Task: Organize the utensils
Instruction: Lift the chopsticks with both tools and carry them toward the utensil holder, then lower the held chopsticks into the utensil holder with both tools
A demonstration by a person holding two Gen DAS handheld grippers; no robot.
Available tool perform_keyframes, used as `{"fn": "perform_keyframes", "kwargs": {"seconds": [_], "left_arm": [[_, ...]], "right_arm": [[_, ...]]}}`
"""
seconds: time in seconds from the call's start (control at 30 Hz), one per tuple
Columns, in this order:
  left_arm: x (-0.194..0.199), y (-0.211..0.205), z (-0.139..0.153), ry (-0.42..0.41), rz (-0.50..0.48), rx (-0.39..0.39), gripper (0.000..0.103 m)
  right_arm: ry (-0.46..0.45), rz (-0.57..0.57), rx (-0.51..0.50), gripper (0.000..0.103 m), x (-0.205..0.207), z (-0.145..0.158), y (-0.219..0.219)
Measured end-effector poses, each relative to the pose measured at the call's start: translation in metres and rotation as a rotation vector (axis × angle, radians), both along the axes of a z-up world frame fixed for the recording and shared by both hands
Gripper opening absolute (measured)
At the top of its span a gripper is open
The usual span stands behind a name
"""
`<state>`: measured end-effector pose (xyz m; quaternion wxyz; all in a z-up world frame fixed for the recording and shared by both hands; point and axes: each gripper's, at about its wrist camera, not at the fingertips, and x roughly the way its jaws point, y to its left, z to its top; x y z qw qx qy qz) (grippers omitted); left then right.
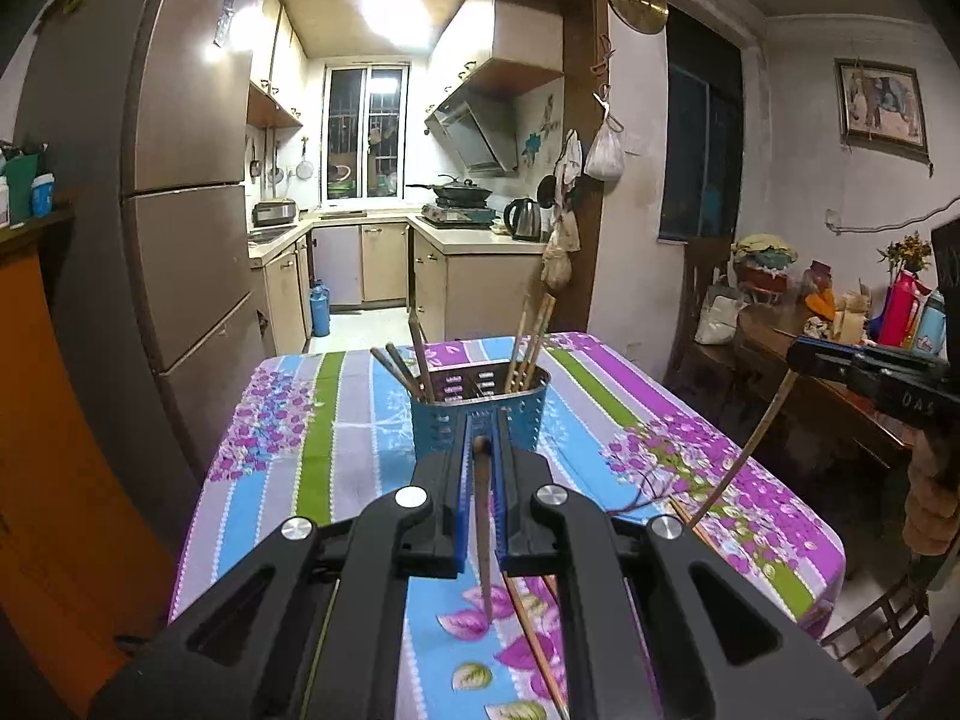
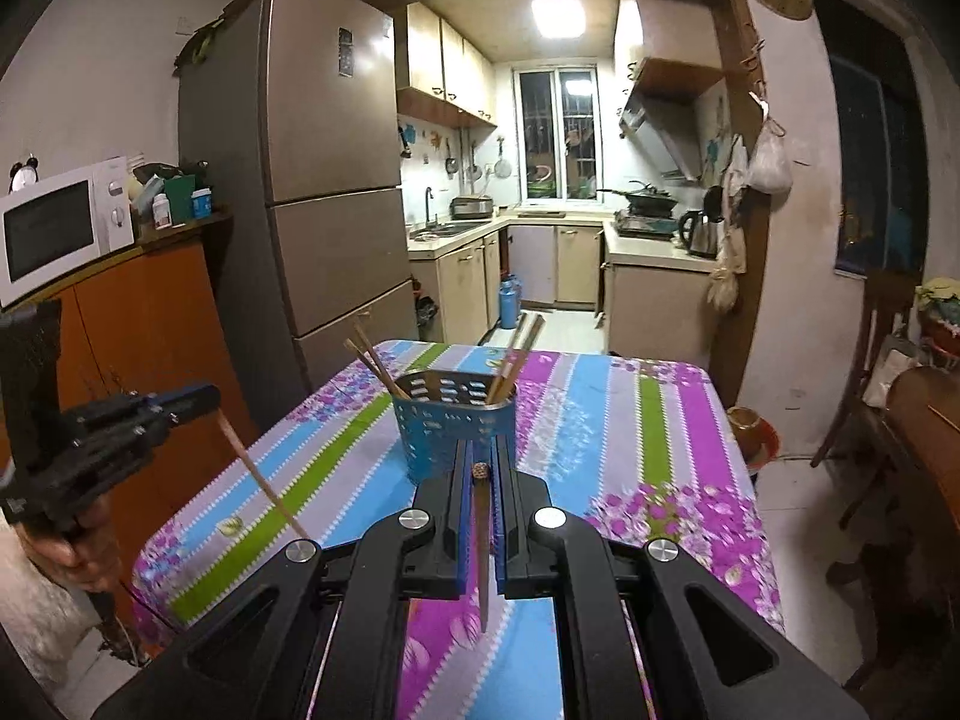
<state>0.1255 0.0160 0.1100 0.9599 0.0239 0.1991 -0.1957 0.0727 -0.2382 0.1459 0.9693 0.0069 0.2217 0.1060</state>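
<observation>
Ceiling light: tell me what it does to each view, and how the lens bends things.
Left wrist: ceiling light blows out white, glare on the fridge; doorframe bows. Right wrist: light smaller, still clipped; fridge edges curve, corners vignette black.

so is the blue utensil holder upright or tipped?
Upright. The blue utensil holder stands on the tablecloth, rim up, chopsticks leaning out of it.

Left gripper (image 1: 482, 450): bottom middle of its own view, jaws squeezed tight on a thin stick.
Right gripper (image 2: 480, 471): bottom middle of its own view, jaws tight on a stick too.
</observation>
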Motion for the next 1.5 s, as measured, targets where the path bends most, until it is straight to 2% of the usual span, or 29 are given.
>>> {"fn": "perform_keyframes", "kwargs": {"seconds": [0.4, 0.63, 0.97, 1.5], "left_arm": [[0.029, -0.019, 0.030, -0.017, -0.002, 0.048, 0.005], [0.035, -0.033, 0.034, -0.014, -0.014, 0.083, 0.005], [0.048, -0.040, 0.043, -0.012, -0.004, 0.070, 0.005], [0.115, -0.050, 0.102, -0.068, 0.098, 0.005, 0.005]], "right_arm": [[0.048, 0.042, -0.022, 0.007, 0.056, 0.024, 0.028], [0.068, 0.048, -0.024, 0.007, 0.076, 0.034, 0.034], [0.047, 0.039, -0.036, 0.007, 0.094, 0.053, 0.038], [-0.050, 0.002, -0.004, 0.007, 0.156, 0.106, 0.035]]}}
